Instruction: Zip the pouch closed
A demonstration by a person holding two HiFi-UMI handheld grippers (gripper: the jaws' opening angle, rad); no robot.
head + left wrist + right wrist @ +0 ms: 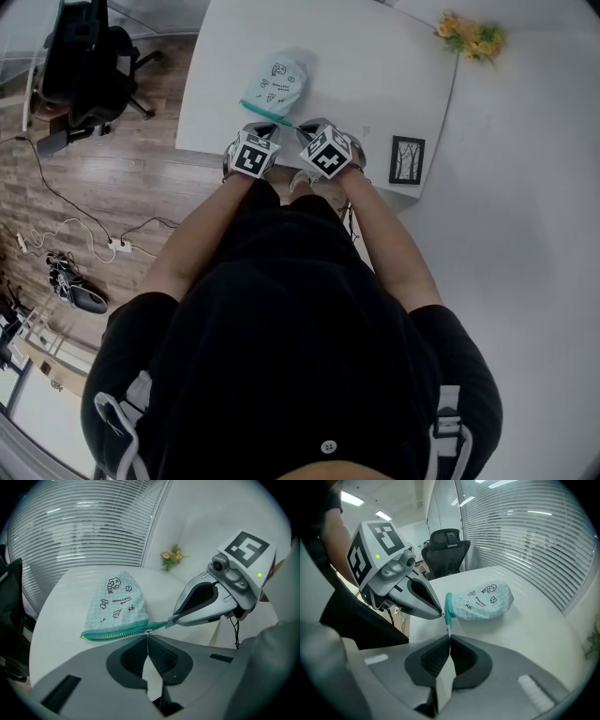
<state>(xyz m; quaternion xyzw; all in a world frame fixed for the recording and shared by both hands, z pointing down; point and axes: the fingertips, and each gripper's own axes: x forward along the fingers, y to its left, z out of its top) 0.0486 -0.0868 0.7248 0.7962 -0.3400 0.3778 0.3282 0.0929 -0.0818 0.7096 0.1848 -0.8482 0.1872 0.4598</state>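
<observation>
Closest to you, both of your forearms reach out side by side to the near edge of the white table (375, 75). Your left gripper (148, 637) has its jaws pressed together, and their tips pinch the small metal zipper pull (148, 631). Your right gripper (449, 639), just beside it, is likewise closed, and it nips the teal tab (448, 620) that trails off the end of the zipper (115, 632). The two gripper tips almost meet at that corner of the pouch (117, 604). The pouch lies flat on the table just beyond your grippers. It is pale mint check fabric printed with small black doodles, and its teal zipper edge faces you while its rounded end points away. You cannot tell from here whether the teeth behind the pull are joined. Further along the table to your right a small black picture frame (407, 159) lies near the edge, and a sprig of yellow flowers (472, 37) sits at the far corner. Off to your left, across the wood floor (122, 178), a black office chair (84, 56) stands, and slatted blinds (84, 531) cover the window beyond the table.
</observation>
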